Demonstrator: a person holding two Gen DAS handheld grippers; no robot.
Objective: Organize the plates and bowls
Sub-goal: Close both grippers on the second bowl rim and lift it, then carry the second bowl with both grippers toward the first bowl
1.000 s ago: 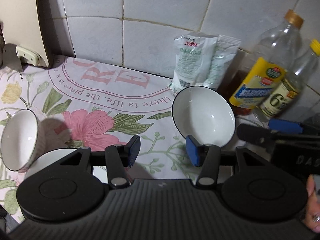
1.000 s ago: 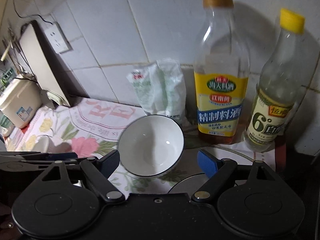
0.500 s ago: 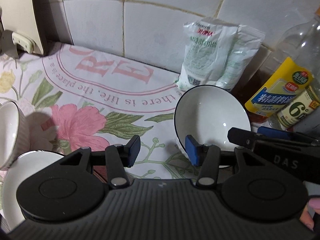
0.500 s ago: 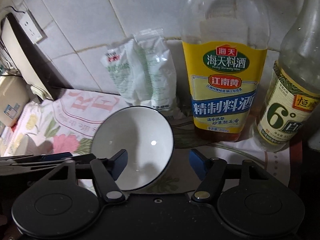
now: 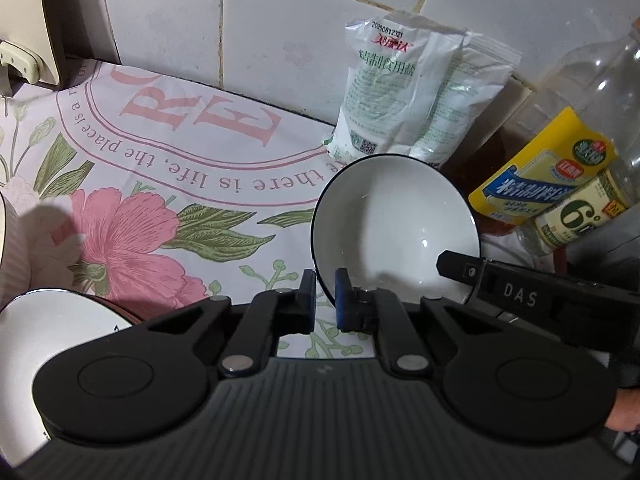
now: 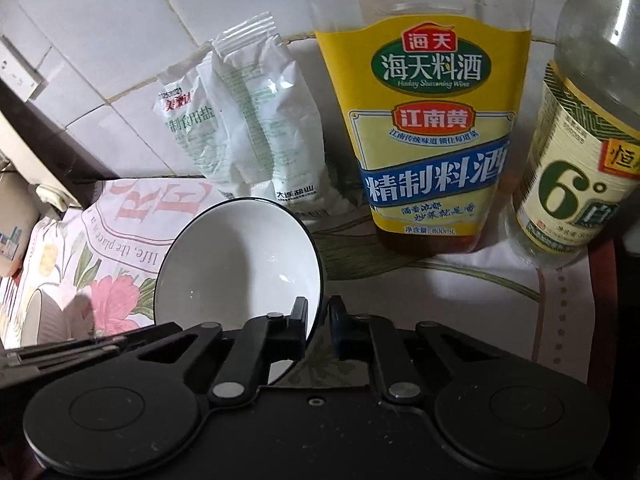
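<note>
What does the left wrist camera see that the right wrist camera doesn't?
Only the left wrist camera shows the white plate at its bottom left, and the left tool shut on the near rim of the bowl. Only the right wrist camera shows the wall socket, and the right tool shut on the bowl's right rim. Both show the bowl, the salt bag, the yellow-label bottle, the second bottle and the flowered cloth.
</note>
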